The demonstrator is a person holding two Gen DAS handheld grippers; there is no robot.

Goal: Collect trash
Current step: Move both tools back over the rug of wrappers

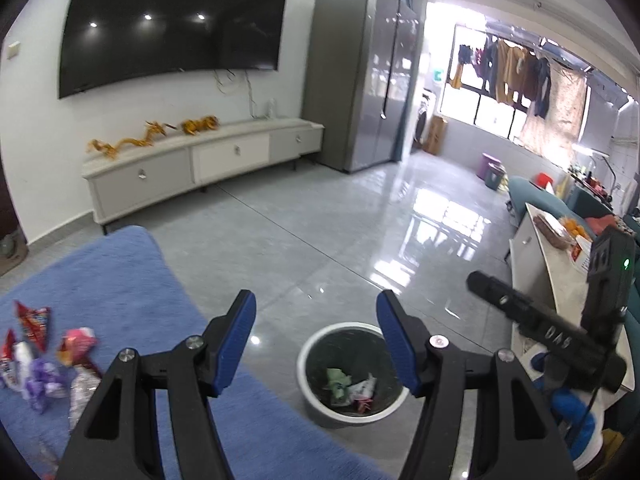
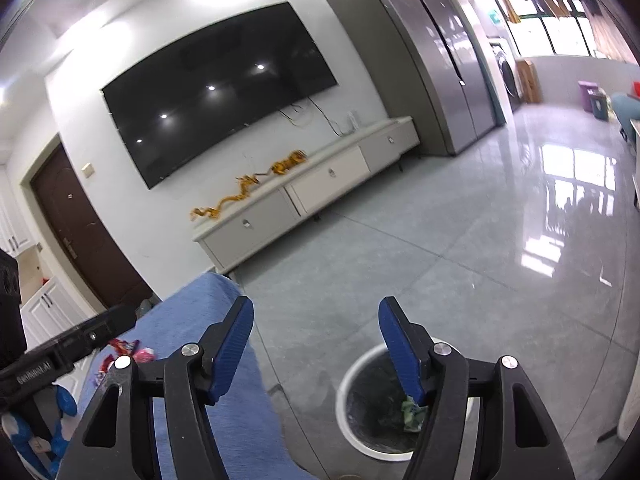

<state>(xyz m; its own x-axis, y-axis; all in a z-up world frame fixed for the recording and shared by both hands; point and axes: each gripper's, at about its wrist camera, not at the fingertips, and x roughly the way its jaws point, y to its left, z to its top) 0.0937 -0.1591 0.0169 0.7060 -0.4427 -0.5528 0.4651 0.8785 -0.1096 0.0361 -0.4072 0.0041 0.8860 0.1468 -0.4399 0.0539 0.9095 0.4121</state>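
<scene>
Grey tiled floor (image 1: 320,216), glossy, with window glare toward the balcony side. A wall-mounted television (image 1: 172,24) hangs above a long, low white cabinet (image 1: 200,160), on which a golden dragon ornament (image 1: 152,136) lies lengthwise along the cabinet top. A tall grey refrigerator (image 1: 360,80) stands at the cabinet's far end.

Blue rug (image 1: 120,288), spread on the floor at the left; its near edge runs just beside the bin. The trash (image 1: 44,356) lies on the rug at far left: a loose cluster of crumpled wrappers, red, pink, purple and clear, some touching one another. The red packet at the cluster's far edge is wedge-shaped, long axis roughly upright in the left wrist view, narrow end toward the camera. The other pieces are too crumpled for an axis to be told.

Round white bin (image 1: 316,400) with a dark liner, upright on the floor, mouth open upward. Inside lie a green wrapper (image 1: 338,380) and a pale one beside it.

Left claw (image 1: 316,340): jaws spread wide, nothing between them, above the bin's near-left rim. Right claw (image 2: 316,344): likewise wide and empty, the bin (image 2: 348,400) below its right finger. The right claw's body also shows at the right edge of the left wrist view.
</scene>
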